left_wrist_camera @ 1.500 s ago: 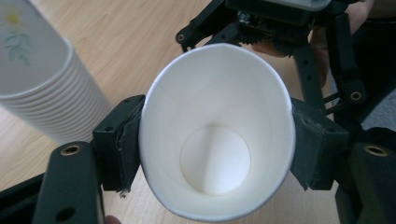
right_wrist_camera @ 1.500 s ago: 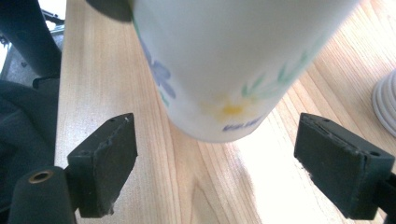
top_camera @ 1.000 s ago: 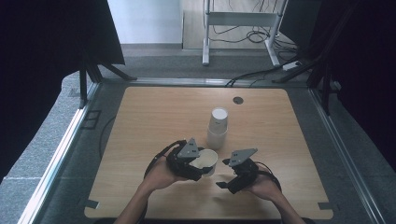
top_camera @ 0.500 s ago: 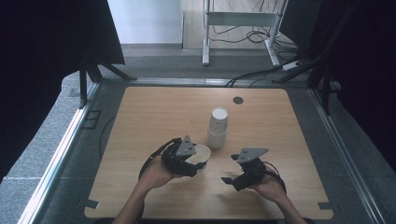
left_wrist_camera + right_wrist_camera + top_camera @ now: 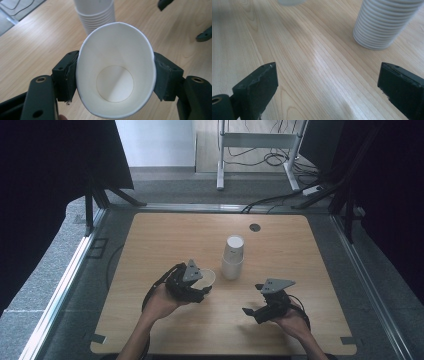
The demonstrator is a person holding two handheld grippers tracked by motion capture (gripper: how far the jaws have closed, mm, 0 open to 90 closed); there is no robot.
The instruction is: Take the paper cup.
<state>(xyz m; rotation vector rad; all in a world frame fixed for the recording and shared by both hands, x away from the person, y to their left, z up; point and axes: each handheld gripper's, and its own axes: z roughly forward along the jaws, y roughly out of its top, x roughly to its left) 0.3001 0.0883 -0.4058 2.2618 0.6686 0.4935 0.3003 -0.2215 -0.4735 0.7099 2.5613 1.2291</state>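
One paper cup [image 5: 116,72] sits squeezed between my left gripper's [image 5: 196,285] jaws (its rim pressed oval), just beside the stack of cups [image 5: 233,257] on the table [image 5: 150,245]. My right gripper [image 5: 255,302] has just been opening, with nothing between its jaws.

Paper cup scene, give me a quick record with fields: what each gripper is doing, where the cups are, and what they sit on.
left gripper: shut on a single paper cup, squeezed oval, its mouth facing the camera
right gripper: jaws have just been opening, nothing between them, low over the table
cup stack: upside down on the table, beyond and between the two grippers, apart from the held cup
table: light wood
hole cover: small dark disc near the far edge
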